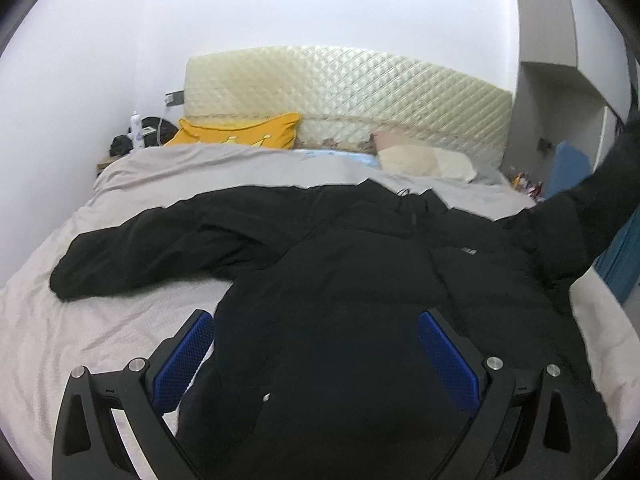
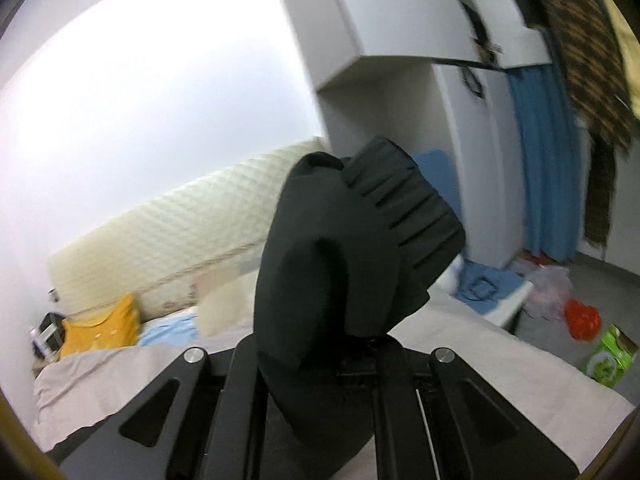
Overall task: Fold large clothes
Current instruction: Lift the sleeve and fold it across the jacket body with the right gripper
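Note:
A large black jacket [image 1: 360, 264] lies spread on the grey bedsheet [image 1: 80, 320], its left sleeve [image 1: 132, 248] stretched out flat to the left. My left gripper [image 1: 318, 354] hovers over the jacket's lower body, open, with blue pads [image 1: 186, 354] wide apart on either side of the cloth. The jacket's right sleeve [image 1: 600, 188] rises off the bed toward the right edge. In the right wrist view my right gripper [image 2: 320, 360] is shut on that sleeve's ribbed cuff [image 2: 384, 216], held high above the bed; the cloth hides its fingertips.
A cream quilted headboard [image 1: 352, 92] stands at the far end with a yellow pillow [image 1: 240, 132] and a cream pillow [image 1: 424, 160]. A nightstand with a bottle [image 1: 136, 128] is at far left. White wardrobe [image 2: 400, 92], blue curtain [image 2: 548, 160], green box [image 2: 608, 356] on the floor at right.

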Motion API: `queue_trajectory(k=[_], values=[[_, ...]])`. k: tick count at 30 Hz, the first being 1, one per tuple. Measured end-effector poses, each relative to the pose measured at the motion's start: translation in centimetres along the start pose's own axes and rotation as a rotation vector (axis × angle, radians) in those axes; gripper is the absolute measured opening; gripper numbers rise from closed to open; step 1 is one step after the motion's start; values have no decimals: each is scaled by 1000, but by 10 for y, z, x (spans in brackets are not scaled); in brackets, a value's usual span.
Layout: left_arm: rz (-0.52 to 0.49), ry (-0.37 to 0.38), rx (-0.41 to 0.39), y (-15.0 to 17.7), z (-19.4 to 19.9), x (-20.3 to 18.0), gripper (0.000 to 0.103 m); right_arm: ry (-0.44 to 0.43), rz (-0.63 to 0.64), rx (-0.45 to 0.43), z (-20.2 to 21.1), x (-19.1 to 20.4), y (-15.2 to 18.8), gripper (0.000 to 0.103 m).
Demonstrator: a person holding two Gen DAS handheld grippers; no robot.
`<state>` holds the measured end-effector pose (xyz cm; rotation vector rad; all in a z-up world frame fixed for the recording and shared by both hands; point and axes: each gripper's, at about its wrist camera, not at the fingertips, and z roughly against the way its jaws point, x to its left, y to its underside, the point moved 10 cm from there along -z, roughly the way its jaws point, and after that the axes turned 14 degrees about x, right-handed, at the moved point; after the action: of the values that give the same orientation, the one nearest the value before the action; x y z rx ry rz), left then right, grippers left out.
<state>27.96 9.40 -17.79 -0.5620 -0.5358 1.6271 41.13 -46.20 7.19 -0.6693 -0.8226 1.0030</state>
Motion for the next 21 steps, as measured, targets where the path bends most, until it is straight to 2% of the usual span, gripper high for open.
queue_trajectory(k=[6, 13, 16, 21], values=[[18, 2, 18, 5, 4, 13, 103, -99, 76, 9, 13, 111, 12, 9], [14, 12, 18, 7, 9, 15, 103, -189, 231, 41, 14, 238, 48, 9], [13, 9, 19, 6, 7, 19, 103, -229, 291, 82, -4, 279, 80, 9], [30, -4, -8, -1, 9, 39, 103, -306, 350, 168, -38, 336, 157, 9]])
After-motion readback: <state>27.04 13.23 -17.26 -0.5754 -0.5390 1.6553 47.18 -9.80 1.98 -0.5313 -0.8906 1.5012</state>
